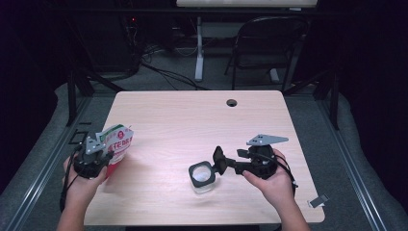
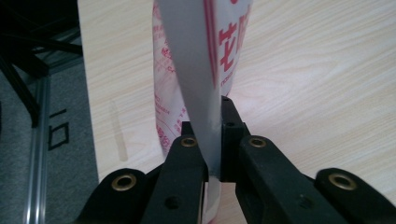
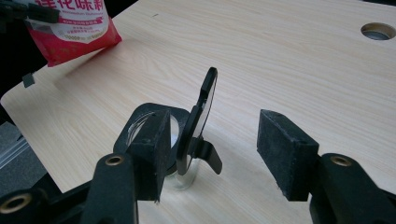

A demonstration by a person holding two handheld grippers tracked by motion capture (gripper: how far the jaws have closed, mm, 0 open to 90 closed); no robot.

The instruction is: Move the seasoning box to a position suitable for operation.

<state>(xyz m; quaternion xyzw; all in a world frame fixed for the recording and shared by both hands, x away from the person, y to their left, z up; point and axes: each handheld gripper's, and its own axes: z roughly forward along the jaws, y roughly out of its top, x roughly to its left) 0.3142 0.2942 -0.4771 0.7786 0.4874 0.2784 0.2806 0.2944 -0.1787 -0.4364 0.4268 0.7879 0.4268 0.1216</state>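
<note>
Jaws of right gripper (image 1: 220, 161) flank jar (image 1: 202, 176)'s raised lid (image 3: 201, 116)

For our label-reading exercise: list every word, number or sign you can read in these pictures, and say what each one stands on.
"花味": middle of a row of large white characters on the red band of the pouch, right gripper view; the characters on either side are cut off or blurred.
Large red characters on the pouch's white face, high view and left gripper view: blurred or cut off, not readable.
Small red print down the pouch's side: too small to read.
The jar carries no text.
</note>
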